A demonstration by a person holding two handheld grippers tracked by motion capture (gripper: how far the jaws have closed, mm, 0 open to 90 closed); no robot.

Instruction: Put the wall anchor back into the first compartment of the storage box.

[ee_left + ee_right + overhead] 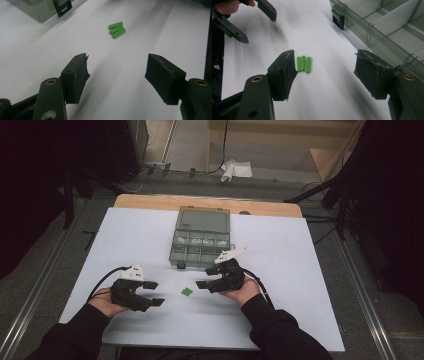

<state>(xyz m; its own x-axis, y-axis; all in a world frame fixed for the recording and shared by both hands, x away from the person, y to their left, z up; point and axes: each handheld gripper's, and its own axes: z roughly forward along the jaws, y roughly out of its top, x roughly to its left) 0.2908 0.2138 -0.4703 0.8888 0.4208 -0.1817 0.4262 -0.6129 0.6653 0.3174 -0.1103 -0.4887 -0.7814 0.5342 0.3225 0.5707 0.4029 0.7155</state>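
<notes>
We count two grippers, one in each hand, over a white table (300,270).

Left gripper (154,293): released, jaws spread wide with bare table between them. We hold it low, its jaws pointing toward the other gripper.

Right gripper (204,277): released, jaws apart and gripping nothing. In the right gripper view the green pieces sit just inside its left jaw, close to that pad; we cannot tell whether they touch it.

Green pieces (303,64): three short green sticks, lying side by side and touching one another, flat on the table. From the left gripper they lie ahead of the jaws, some way off (117,29); in the high view they rest between the two grippers, nearer the right one (186,291).

Parts box (200,247): one clear box, lid (204,219) open and laid back, two rows of four compartments, eight in all, just beyond the right gripper. One dark latch (338,18) on its near wall.
</notes>
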